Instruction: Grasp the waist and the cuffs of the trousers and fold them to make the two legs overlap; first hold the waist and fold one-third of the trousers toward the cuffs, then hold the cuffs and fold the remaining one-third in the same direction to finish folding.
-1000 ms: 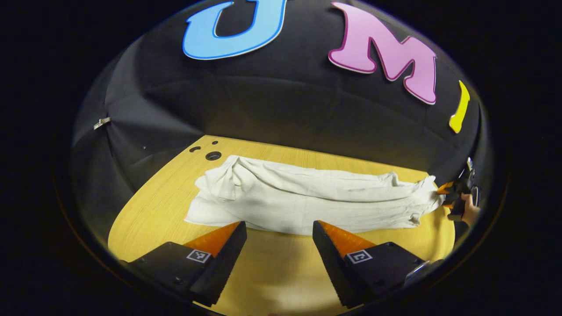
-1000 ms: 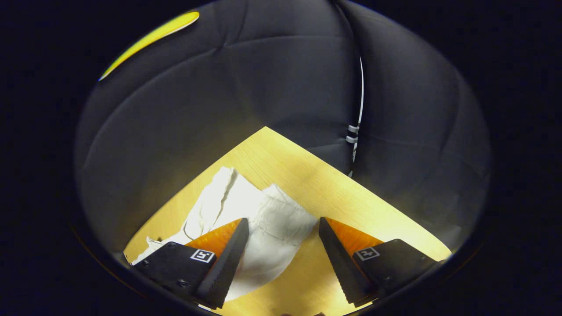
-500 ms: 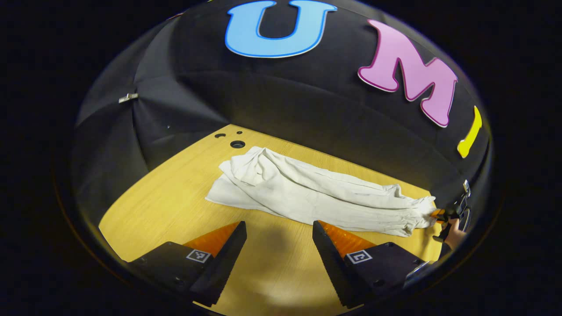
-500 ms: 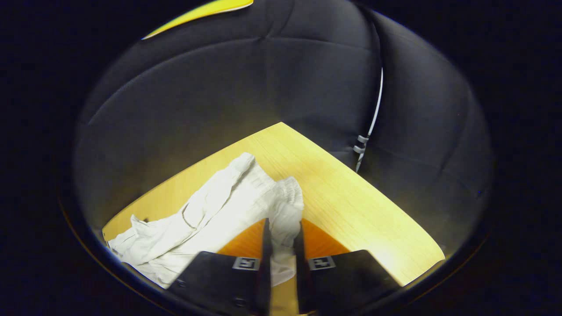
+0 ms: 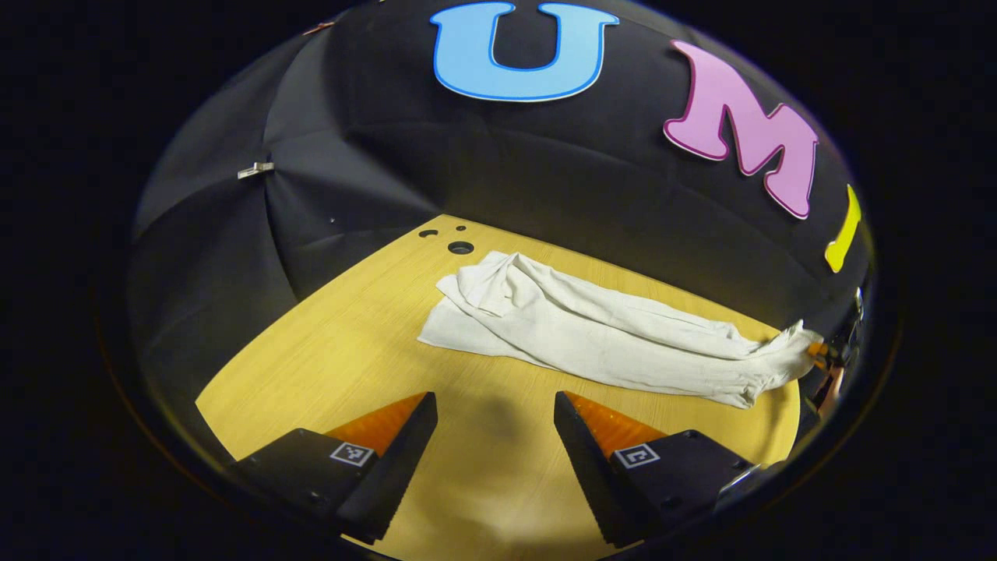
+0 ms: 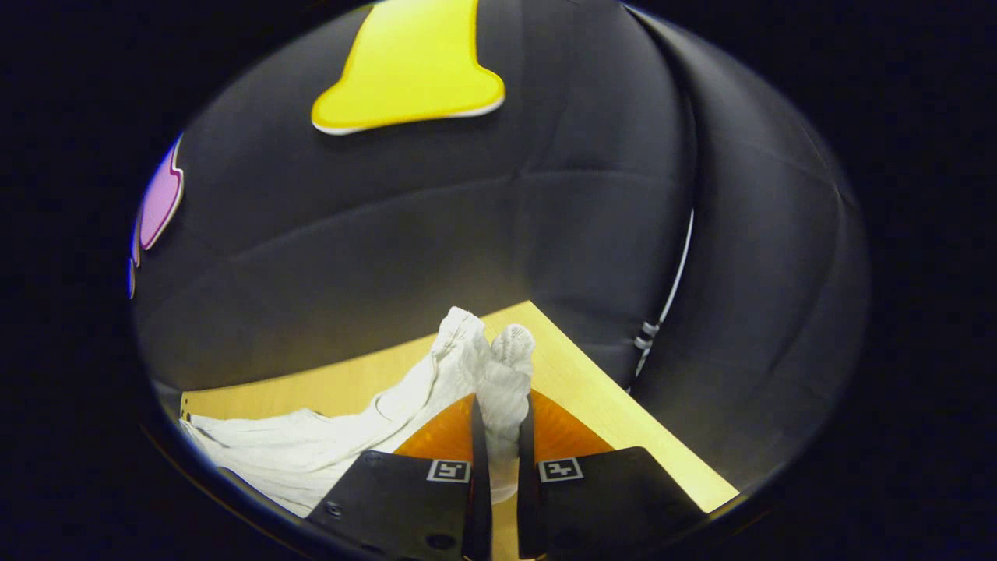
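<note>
White trousers (image 5: 607,335) lie stretched across the wooden table (image 5: 327,343), legs bunched together. Low in the left gripper view my left gripper (image 5: 494,405) is open over bare wood, a short way in front of the cloth and touching nothing. At that view's far right edge my right gripper (image 5: 824,354) holds the right end of the trousers, raised a little. In the right gripper view the right gripper (image 6: 500,405) is shut on the gathered end of the trousers (image 6: 502,374), which sticks up between the fingers while the rest of the cloth (image 6: 304,456) trails left.
Small round holes (image 5: 460,248) sit in the table's far left corner near the other end of the trousers. The table's right corner (image 6: 537,308) and edge lie close beyond the held end. A metal clip (image 5: 255,169) hangs on the booth wall.
My right gripper has shut on the trousers' end and lifted it off the table. My left gripper stays open; the trousers now lie farther from it and more to the right.
</note>
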Demonstrator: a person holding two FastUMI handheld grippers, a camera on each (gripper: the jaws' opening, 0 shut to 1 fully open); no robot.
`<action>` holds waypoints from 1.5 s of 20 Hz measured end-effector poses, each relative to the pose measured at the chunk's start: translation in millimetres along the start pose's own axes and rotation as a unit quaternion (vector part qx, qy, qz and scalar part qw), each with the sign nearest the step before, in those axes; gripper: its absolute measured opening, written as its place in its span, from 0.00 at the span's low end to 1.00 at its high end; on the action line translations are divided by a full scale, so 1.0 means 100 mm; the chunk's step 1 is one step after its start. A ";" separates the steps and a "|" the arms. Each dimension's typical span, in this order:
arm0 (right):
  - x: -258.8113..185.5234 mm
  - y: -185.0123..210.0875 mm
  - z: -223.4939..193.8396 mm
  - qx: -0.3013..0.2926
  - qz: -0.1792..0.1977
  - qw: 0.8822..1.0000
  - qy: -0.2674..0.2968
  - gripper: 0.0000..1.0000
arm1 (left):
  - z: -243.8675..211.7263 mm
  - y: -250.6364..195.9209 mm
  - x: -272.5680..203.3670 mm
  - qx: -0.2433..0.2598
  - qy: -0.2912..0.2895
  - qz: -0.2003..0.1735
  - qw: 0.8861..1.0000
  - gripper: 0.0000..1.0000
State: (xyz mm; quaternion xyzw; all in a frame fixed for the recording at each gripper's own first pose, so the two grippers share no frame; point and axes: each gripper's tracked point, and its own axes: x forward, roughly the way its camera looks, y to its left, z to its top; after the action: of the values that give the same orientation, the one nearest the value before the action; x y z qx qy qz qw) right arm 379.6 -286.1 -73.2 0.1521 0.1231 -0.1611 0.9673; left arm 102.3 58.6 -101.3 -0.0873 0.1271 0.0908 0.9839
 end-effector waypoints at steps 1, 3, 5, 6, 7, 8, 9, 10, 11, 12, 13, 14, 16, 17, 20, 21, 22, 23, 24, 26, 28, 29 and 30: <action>-0.07 0.10 0.13 -0.009 0.008 1.000 -0.012 0.17 | 0.00 -0.03 0.00 0.003 -0.001 -0.004 1.000 0.96; -0.27 0.42 0.38 -0.024 0.030 0.998 -0.039 0.17 | 0.00 -0.03 -0.02 0.011 -0.002 -0.012 1.000 0.96; -0.43 0.80 0.50 -0.036 0.056 0.996 -0.054 0.17 | 0.00 -0.04 -0.04 0.011 -0.007 -0.018 1.000 0.96; -0.50 0.99 0.54 -0.043 0.069 0.995 -0.059 0.17 | 0.00 -0.04 -0.05 0.007 -0.008 -0.022 1.000 1.00; -0.57 1.15 0.56 -0.050 0.082 0.993 -0.064 0.17 | -0.02 -0.02 -0.05 0.001 -0.007 -0.026 1.000 0.96; -0.65 1.33 0.57 -0.057 0.094 0.992 -0.067 0.17 | -0.04 0.00 -0.05 -0.003 -0.005 -0.029 1.000 0.96; -0.73 1.49 0.54 -0.058 0.105 0.990 -0.068 0.17 | -0.07 0.04 -0.06 -0.006 -0.003 -0.030 1.000 0.96; -0.79 1.63 0.48 -0.056 0.115 0.990 -0.063 0.16 | -0.08 0.10 -0.06 -0.008 -0.002 -0.031 0.999 0.96; -0.85 1.78 0.39 -0.053 0.127 0.989 -0.056 0.16 | -0.10 0.18 -0.05 -0.010 -0.002 -0.031 0.999 0.96; -0.90 1.93 0.32 -0.055 0.138 0.988 -0.052 0.16 | -0.10 0.25 -0.01 -0.014 -0.001 -0.030 0.999 0.96; -0.96 2.07 0.27 -0.061 0.146 0.986 -0.051 0.17 | -0.11 0.31 0.03 -0.019 0.000 -0.029 0.999 0.96; -1.01 2.17 0.19 -0.071 0.155 0.984 -0.051 0.17 | -0.11 0.38 0.07 -0.025 0.002 -0.030 0.999 0.96; -1.12 2.48 -0.03 -0.093 0.171 0.979 -0.056 0.17 | -0.07 0.49 0.18 -0.029 -0.004 -0.034 0.999 0.96; -1.20 2.62 -0.18 -0.107 0.180 0.976 -0.054 0.17 | -0.03 0.58 0.27 -0.028 -0.012 -0.032 0.999 0.96; -1.32 2.97 -0.67 -0.137 0.202 0.969 -0.034 0.17 | 0.05 0.85 0.56 -0.048 -0.014 -0.024 0.998 0.96; -1.36 3.07 -0.85 -0.148 0.208 0.967 -0.026 0.17 | 0.10 0.86 0.62 -0.063 -0.017 -0.031 0.997 0.96; -1.38 3.17 -1.02 -0.160 0.211 0.964 -0.019 0.18 | 0.16 0.86 0.69 -0.079 -0.021 -0.040 0.996 0.92; -1.38 3.24 -1.23 -0.172 0.213 0.962 -0.008 0.19 | 0.23 0.88 0.74 -0.099 -0.025 -0.045 0.994 0.96; -1.39 3.27 -1.43 -0.178 0.214 0.960 0.005 0.21 | 0.32 0.87 0.81 -0.117 -0.028 -0.054 0.991 0.95; -1.42 3.29 -1.75 -0.180 0.213 0.960 0.030 0.29 | 0.43 0.87 0.95 -0.126 -0.034 -0.056 0.990 0.95; -1.53 3.31 -2.02 -0.175 0.213 0.959 0.060 0.36 | 0.54 0.86 1.09 -0.108 -0.039 -0.054 0.992 0.95; -1.58 3.31 -2.13 -0.172 0.216 0.958 0.077 0.41 | 0.59 0.84 1.16 -0.101 -0.041 -0.053 0.993 0.95; -1.65 3.33 -2.21 -0.172 0.227 0.954 0.091 0.46 | 0.64 0.82 1.23 -0.101 -0.040 -0.051 0.993 0.95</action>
State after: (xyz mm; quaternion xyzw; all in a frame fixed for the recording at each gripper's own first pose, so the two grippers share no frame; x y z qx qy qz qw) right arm 302.6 133.1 -145.1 0.0216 0.1987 0.1008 0.9746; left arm 217.8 169.8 -85.8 -0.1887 0.0728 0.0559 0.9777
